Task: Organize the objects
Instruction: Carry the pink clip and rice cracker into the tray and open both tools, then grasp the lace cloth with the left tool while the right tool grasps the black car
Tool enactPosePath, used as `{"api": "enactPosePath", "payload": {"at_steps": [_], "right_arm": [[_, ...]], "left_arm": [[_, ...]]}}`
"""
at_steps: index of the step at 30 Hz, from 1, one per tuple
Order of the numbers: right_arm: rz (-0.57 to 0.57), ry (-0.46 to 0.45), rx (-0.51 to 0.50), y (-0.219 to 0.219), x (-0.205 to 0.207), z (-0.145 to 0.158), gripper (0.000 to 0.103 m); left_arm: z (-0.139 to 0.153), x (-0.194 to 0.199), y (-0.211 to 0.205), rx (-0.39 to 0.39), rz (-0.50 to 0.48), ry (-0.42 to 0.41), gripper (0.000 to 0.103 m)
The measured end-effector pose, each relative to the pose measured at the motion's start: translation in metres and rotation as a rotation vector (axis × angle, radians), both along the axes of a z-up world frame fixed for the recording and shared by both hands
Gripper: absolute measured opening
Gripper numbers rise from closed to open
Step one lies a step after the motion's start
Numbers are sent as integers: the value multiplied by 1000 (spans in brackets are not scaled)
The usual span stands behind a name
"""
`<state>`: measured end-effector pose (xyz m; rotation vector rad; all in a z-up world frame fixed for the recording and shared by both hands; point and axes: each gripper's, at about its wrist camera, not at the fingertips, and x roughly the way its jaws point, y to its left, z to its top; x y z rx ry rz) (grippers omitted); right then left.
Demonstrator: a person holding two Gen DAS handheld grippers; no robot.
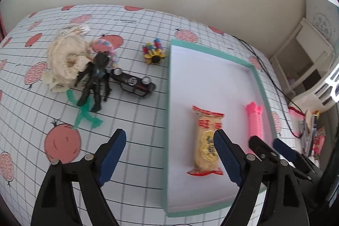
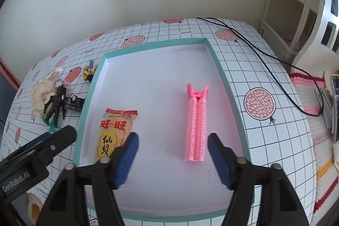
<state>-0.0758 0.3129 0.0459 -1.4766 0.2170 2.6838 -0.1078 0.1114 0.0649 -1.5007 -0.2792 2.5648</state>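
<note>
A white tray with a teal rim (image 1: 211,50) (image 2: 152,43) lies on the checked tablecloth. Inside it lie a yellow snack packet (image 1: 206,139) (image 2: 114,132) and a pink hair-roller clip (image 1: 255,120) (image 2: 196,120), apart from each other. My left gripper (image 1: 169,135) (image 2: 55,135) is open above the tray's left rim, with nothing between its fingers. My right gripper (image 2: 173,138) (image 1: 266,141) hovers open over the tray's near half; the clip's near end lies between its fingertips, untouched. Left of the tray lie a black figure (image 1: 95,79), a toy car (image 1: 133,83) and a cream scrunchie (image 1: 63,60).
A yellow and black toy (image 1: 153,52), a pastel rope (image 1: 106,46) and a green rubber figure (image 1: 84,113) also lie left of the tray. A black cable (image 2: 264,52) crosses the table's right side. A white shelf (image 2: 296,14) and a crocheted mat (image 2: 317,141) are at the right.
</note>
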Motion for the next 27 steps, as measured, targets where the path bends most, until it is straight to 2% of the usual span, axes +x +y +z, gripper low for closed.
{"api": "enactPosePath", "payload": {"at_steps": [1,3,5,8,16,21,24,27], "right_arm": [[-2,-2,-4,1,0,-1,82],[-7,-5,-9,2,0,-3,87],[-13,-3,-12,2,1,-4,98],[-18,2,-25,3,0,-4,103],[-11,-7,-24,-1,0,-7,103],[-22,-8,-34,0,1,-6,103],[-21,16,-23,-3,1,-2,103],[-44,49,-48,-3,-5,2,103]], "left_arm": [[-1,-1,-2,1,7,-2,86],[-4,-1,-6,7,25,-7,95],[-5,-2,-9,-1,45,-5,96],[-7,-2,-12,-5,56,4,103],[-8,-3,-19,-21,80,17,103],[-2,-1,-25,-3,99,32,103],[2,-4,-30,6,113,47,103],[6,-17,-36,-22,134,64,103]]}}
